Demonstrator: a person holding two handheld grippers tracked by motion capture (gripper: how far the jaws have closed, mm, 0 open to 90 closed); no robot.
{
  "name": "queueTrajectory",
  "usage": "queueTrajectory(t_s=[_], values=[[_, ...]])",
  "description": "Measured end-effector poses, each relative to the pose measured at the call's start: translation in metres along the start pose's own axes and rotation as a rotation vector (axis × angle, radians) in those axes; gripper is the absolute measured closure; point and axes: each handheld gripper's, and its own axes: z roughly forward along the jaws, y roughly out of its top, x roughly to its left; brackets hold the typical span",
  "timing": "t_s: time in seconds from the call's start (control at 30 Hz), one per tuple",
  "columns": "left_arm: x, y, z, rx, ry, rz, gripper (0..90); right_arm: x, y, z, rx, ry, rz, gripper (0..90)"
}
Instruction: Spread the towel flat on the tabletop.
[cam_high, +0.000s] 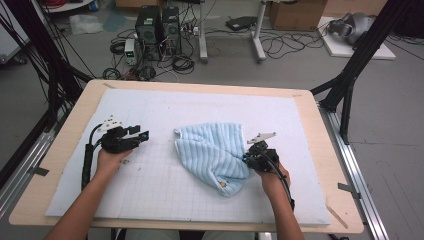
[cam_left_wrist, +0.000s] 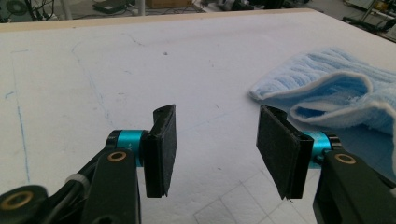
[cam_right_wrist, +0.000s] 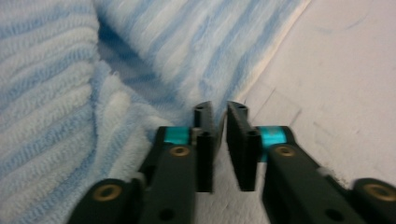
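The blue striped towel (cam_high: 216, 155) lies crumpled mid-worktop — soft, light, floppy — so with my right hand-held gripper (cam_high: 248, 157) nearly closed but empty at its three-o'clock edge, and my left (cam_high: 141, 135) apart, I'd pinch a hemmed corner.

Light wooden table (cam_high: 334, 210) carried 1 white gridded mat (cam_high: 160, 185) covering most of its top. On the mat lay 1 crumpled blue-and-white striped towel (cam_high: 215, 150), right of centre.

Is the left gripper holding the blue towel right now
No, the left gripper has its jaws apart over bare white mat, with the blue towel lying off to one side, untouched.
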Motion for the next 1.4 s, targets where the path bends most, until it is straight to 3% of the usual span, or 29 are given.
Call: queueTrajectory(t_s=[0.1,0.17,0.23,0.4,0.53,0.63,0.7,0.77,0.8,0.83,0.9,0.93,1.0,1.03,1.07,1.1,1.13,1.2,1.23,1.3,1.4], values=[[-0.001,0.000,0.001,0.000,-0.002,0.001,47.8,-0.001,0.013,-0.003,-0.102,-0.004,0.004,57.5],[-0.001,-0.001,0.002,0.003,-0.004,0.004,47.8,-0.001,0.016,-0.002,-0.118,0.002,0.008,54.7],[-0.001,-0.001,0.002,0.001,-0.004,0.001,47.6,0.004,0.035,0.007,-0.147,0.043,-0.011,48.7],[0.001,0.000,0.001,-0.003,-0.001,-0.006,47.3,0.015,0.058,0.028,-0.134,0.102,-0.065,44.4],[0.003,0.000,-0.001,-0.011,0.003,-0.016,47.3,0.028,0.083,0.063,-0.075,0.164,-0.113,39.9],[0.004,0.000,-0.002,-0.016,0.005,-0.022,47.3,0.034,0.089,0.073,-0.057,0.200,-0.118,38.6],[0.005,0.001,-0.003,-0.020,0.005,-0.024,47.3,0.042,0.096,0.086,-0.015,0.224,-0.135,41.4],[0.005,0.001,-0.003,-0.020,0.007,-0.022,47.3,0.043,0.097,0.088,-0.017,0.225,-0.139,46.8],[0.005,0.001,-0.003,-0.020,0.006,-0.024,47.3,0.042,0.099,0.089,-0.015,0.224,-0.141,56.7],[0.004,0.001,-0.003,-0.020,0.004,-0.021,47.3,0.039,0.105,0.089,-0.011,0.205,-0.150,77.2],[0.004,0.001,-0.002,-0.016,0.002,-0.021,47.3,0.038,0.107,0.090,-0.010,0.194,-0.164,82.5],[0.003,0.001,-0.002,-0.015,0.003,-0.017,47.3,0.035,0.116,0.094,-0.021,0.128,-0.175,85.3],[0.003,0.001,-0.002,-0.016,0.001,-0.015,47.3,0.033,0.119,0.094,-0.037,0.108,-0.167,85.7],[0.003,0.001,-0.002,-0.016,0.001,-0.015,47.3,0.028,0.124,0.096,-0.070,0.082,-0.138,85.7],[0.002,0.001,-0.002,-0.017,-0.001,-0.017,47.3,0.019,0.133,0.098,-0.098,0.022,-0.104,85.7],[0.002,0.001,-0.002,-0.017,-0.001,-0.018,47.3,0.019,0.133,0.098,-0.098,0.022,-0.104,85.7],[0.002,0.001,-0.002,-0.014,-0.003,-0.013,47.3,0.011,0.140,0.100,-0.142,-0.029,-0.053,85.5],[0.002,0.001,-0.003,-0.013,-0.001,-0.010,47.3,0.008,0.143,0.100,-0.146,-0.048,-0.036,85.5],[0.003,0.001,-0.003,-0.018,0.000,-0.015,47.3,0.002,0.150,0.101,-0.180,-0.101,0.019,85.5],[0.004,0.001,-0.005,-0.024,0.001,-0.019,47.3,-0.001,0.151,0.101,-0.190,-0.117,0.040,85.1],[0.005,0.001,-0.006,-0.030,-0.002,-0.031,47.3,-0.003,0.151,0.105,-0.184,-0.081,0.075,77.3]])
